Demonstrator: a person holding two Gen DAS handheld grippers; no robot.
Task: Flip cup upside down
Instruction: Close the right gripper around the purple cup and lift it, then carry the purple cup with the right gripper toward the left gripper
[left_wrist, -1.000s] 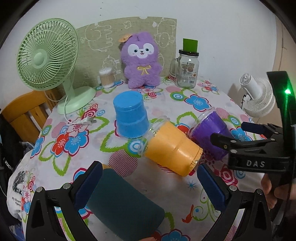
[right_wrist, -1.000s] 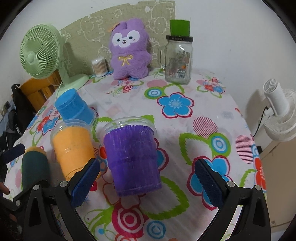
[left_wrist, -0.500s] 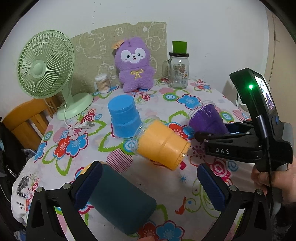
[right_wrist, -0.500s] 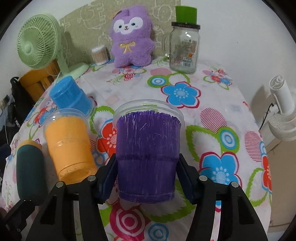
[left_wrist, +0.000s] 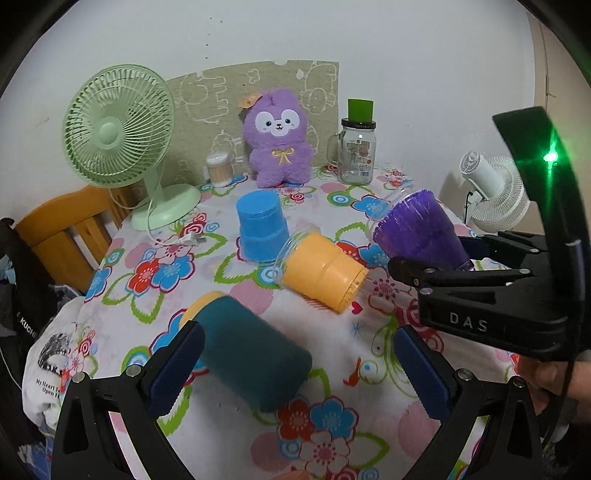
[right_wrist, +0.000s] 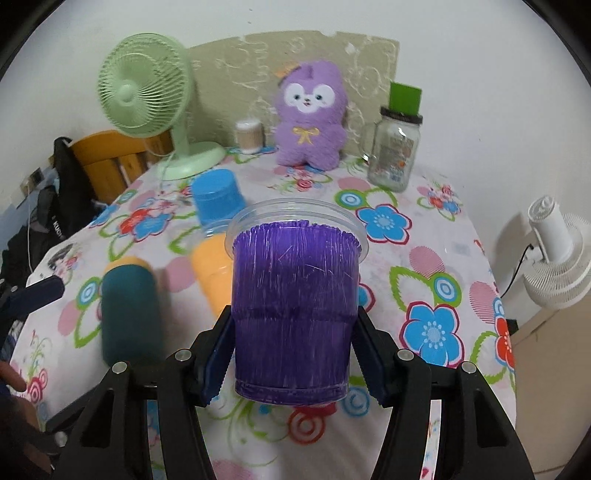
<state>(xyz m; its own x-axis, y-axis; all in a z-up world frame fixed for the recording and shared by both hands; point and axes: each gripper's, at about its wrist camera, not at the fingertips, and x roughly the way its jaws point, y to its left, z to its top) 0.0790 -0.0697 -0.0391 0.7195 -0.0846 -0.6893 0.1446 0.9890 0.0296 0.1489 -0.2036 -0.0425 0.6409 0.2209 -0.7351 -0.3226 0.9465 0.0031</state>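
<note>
My right gripper (right_wrist: 291, 354) is shut on the purple cup (right_wrist: 293, 302) near its base and holds it off the table, mouth pointing away and up. In the left wrist view the purple cup (left_wrist: 417, 229) is tilted in the right gripper (left_wrist: 436, 266). My left gripper (left_wrist: 295, 365) is open, its jaws either side of a dark teal cup (left_wrist: 251, 358) lying on its side. An orange cup (left_wrist: 321, 269) lies on its side. A blue cup (left_wrist: 260, 229) stands upside down.
A floral tablecloth (left_wrist: 125, 273) covers the round table. At the back stand a green fan (left_wrist: 118, 125), a purple plush toy (left_wrist: 279, 140), a glass jar (left_wrist: 356, 155) and a cotton swab pot (left_wrist: 219, 168). A white fan (left_wrist: 491, 192) and a wooden chair (left_wrist: 62, 229) flank the table.
My right gripper closed on the purple cup and lifted it off the table, tilting its mouth upward. The left gripper stayed open over the teal cup.
</note>
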